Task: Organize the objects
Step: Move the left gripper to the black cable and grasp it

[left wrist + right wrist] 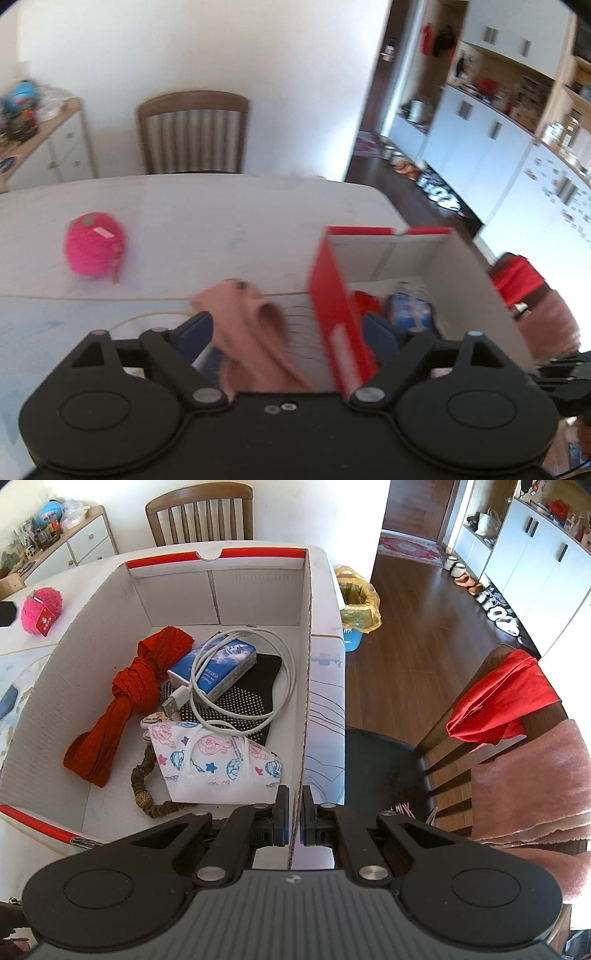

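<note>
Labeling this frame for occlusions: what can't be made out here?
- Pink cloth, left wrist view: motion-blurred, lower part hidden behind the left tongs; what it is, unclear.
- Box contents, left view: mostly hidden by its red wall.
- Brown cord, right view: end hidden under the printed mask.

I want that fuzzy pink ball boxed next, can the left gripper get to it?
Probably yes: the left gripper is open, and bare table lies between it and the fuzzy pink ball, though a pink cloth hangs between its fingers.
</note>
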Tool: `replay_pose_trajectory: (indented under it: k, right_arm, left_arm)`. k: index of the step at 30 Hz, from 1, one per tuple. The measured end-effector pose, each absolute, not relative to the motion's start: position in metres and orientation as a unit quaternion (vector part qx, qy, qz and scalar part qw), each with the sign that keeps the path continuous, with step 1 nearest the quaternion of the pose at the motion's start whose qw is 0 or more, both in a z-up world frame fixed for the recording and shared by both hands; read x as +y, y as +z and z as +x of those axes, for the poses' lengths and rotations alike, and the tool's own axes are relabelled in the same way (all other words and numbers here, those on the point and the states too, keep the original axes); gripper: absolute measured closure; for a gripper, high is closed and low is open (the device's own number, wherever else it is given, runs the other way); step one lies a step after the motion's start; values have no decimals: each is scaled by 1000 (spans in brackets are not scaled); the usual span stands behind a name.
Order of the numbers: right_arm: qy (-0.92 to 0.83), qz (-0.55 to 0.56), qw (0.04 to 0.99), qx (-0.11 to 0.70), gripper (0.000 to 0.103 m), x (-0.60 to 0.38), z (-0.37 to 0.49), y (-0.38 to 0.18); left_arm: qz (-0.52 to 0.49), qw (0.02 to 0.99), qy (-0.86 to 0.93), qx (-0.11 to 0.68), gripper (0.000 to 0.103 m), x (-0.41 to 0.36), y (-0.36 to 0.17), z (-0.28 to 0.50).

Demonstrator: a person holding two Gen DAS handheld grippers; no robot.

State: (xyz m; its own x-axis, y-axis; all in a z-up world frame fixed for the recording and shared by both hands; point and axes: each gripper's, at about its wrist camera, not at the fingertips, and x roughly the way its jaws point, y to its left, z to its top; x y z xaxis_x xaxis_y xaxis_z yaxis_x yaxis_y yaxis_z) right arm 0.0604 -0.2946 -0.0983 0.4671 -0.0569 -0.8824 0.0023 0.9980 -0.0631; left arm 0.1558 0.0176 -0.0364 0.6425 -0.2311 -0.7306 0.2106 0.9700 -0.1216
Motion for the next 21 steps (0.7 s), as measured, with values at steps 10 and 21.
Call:
replay_pose_trajectory:
  k: [10, 21]
  right_arm:
    - [-22, -29, 854, 519, 98, -293, 61, -99]
    - [-25, -33, 852, 523, 98, -291, 60, -101]
  left_arm:
    - [21, 891, -59, 449, 2, 49, -79, 148]
    - [16, 854, -46, 517, 2, 60, -136, 121]
